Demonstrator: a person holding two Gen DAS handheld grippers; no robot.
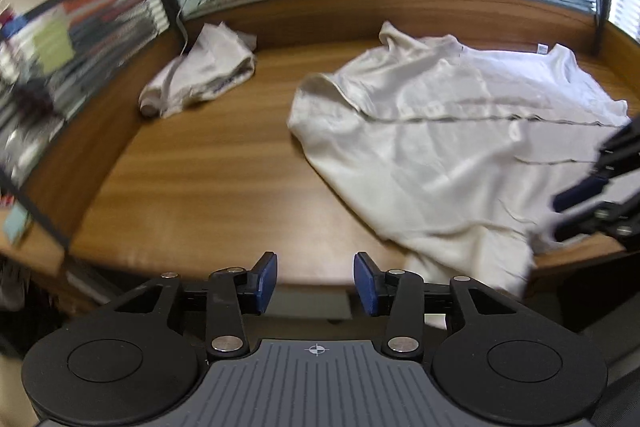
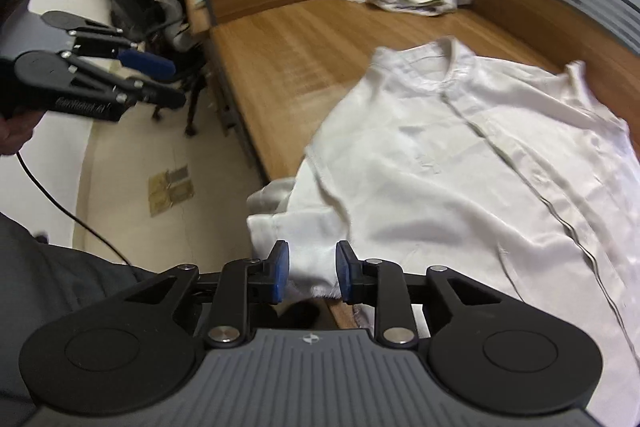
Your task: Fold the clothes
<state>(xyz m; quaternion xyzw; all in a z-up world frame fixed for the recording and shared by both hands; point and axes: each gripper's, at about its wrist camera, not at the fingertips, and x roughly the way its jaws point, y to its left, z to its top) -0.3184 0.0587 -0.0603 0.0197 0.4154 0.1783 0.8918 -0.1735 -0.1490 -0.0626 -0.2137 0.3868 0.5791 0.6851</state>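
The right tongs [image 2: 308, 273] stand open around a hanging sleeve edge, seemingly not yet pinching; the left tongs [image 1: 315, 281] hang open over the bench [image 1: 224, 179]. The white shirt [image 1: 440, 139] lies spread, unfolded; another garment [image 1: 200, 75] sits bundled beyond.

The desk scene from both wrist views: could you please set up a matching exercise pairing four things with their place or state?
Things:
1. spread white shirt
2. bundled white garment
3. left claw
4. right claw

Places or states:
A. open, off the near desk edge, nothing between its fingers
B. heaped near the far corner of the wooden desk
C. lies spread out, its lower part hanging over the near edge
D. open, with hanging cloth seen between its pads

Pairs: 1-C, 2-B, 3-A, 4-D
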